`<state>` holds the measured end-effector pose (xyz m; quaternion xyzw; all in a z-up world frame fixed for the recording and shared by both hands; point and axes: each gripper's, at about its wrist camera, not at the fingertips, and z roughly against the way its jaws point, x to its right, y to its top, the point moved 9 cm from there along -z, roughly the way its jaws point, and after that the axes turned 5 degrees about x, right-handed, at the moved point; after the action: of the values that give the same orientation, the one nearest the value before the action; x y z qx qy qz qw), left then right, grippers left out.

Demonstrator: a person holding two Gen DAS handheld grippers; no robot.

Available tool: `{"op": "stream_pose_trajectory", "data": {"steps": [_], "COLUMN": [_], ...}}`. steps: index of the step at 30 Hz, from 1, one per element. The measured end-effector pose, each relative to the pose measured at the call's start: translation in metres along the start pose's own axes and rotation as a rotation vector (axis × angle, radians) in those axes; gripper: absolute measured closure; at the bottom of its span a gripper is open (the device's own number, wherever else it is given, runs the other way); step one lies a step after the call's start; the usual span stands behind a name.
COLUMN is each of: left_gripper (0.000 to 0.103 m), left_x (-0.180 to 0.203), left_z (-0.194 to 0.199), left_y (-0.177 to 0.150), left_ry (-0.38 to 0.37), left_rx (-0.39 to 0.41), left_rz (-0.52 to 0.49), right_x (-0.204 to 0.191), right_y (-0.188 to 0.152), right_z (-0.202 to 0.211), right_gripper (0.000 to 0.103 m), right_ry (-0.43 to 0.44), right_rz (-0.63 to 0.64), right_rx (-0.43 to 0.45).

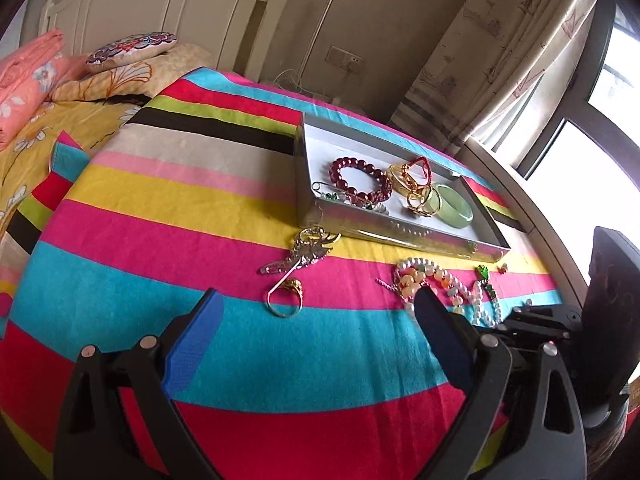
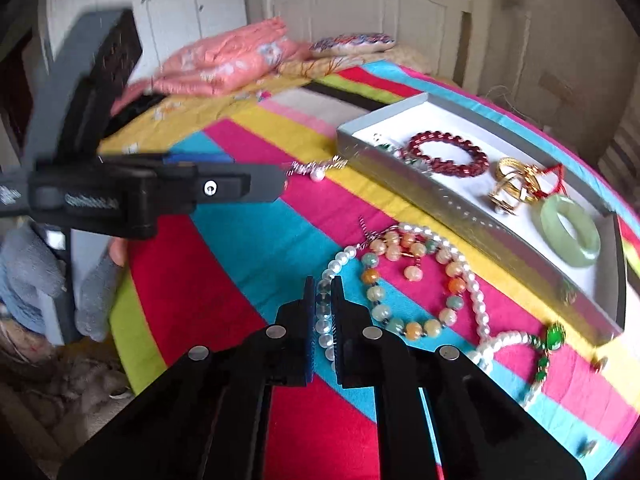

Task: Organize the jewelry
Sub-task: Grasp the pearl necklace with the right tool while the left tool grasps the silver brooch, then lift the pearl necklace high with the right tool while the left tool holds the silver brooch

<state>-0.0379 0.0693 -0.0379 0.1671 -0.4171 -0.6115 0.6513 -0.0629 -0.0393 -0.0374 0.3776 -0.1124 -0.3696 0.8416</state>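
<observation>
A: What does the right gripper [image 2: 325, 286] have?

B: It's clenched on the pearl necklace [image 2: 478, 300], strand running up between the tips, low centre.

A: And the tray [image 2: 448, 200]?

B: Upper right, beyond. The left gripper [image 1: 316, 300] gapes, the gold ring [image 1: 285, 298] between its tips.

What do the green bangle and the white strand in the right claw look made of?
Green bangle: looks like jade or glass, pale, translucent and glossy. White strand, pinched in the right claw: small round beads with a pearly sheen; real or imitation pearl, can't tell.
</observation>
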Motion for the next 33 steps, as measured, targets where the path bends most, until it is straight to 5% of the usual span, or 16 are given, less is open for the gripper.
{"op": "stream_pose_trajectory", "data": {"steps": [5, 7, 8, 13, 15, 19, 20, 26, 33], "left_gripper": [0.011, 0.028, 0.044, 0.065, 0.083, 0.089, 0.097, 0.098, 0.098], "left_x": [0.004, 0.007, 0.007, 0.007, 0.005, 0.001, -0.001, 0.001, 0.001], "left_z": [-0.018, -0.030, -0.037, -0.042, -0.041, -0.033, -0.030, -0.016, -0.009], "left_y": [0.010, 0.009, 0.009, 0.006, 0.006, 0.010, 0.012, 0.018, 0.022], "left_ry": [0.041, 0.048, 0.057, 0.015, -0.035, -0.097, -0.122, -0.154, -0.208], "left_rx": [-0.042, -0.092, -0.117, -0.125, -0.113, -0.062, -0.044, 0.019, 0.050], "left_rz": [-0.094, -0.143, -0.162, -0.153, -0.127, -0.057, -0.032, -0.014, 0.009], "right_x": [0.014, 0.017, 0.017, 0.016, 0.015, 0.016, 0.017, 0.027, 0.045], "right_y": [-0.002, 0.000, 0.000, 0.001, 0.000, -0.001, -0.001, 0.003, 0.014], "right_z": [0.017, 0.018, 0.018, 0.019, 0.019, 0.022, 0.023, 0.032, 0.056], "right_gripper": [0.095, 0.095, 0.095, 0.095, 0.095, 0.095, 0.095, 0.095, 0.095], "right_ry": [0.084, 0.089, 0.091, 0.098, 0.102, 0.094, 0.090, 0.093, 0.232], "right_rz": [-0.130, -0.151, -0.153, -0.161, -0.164, -0.166, -0.170, -0.217, -0.389], "right_rx": [0.070, 0.083, 0.085, 0.090, 0.088, 0.090, 0.095, 0.162, 0.277]}}
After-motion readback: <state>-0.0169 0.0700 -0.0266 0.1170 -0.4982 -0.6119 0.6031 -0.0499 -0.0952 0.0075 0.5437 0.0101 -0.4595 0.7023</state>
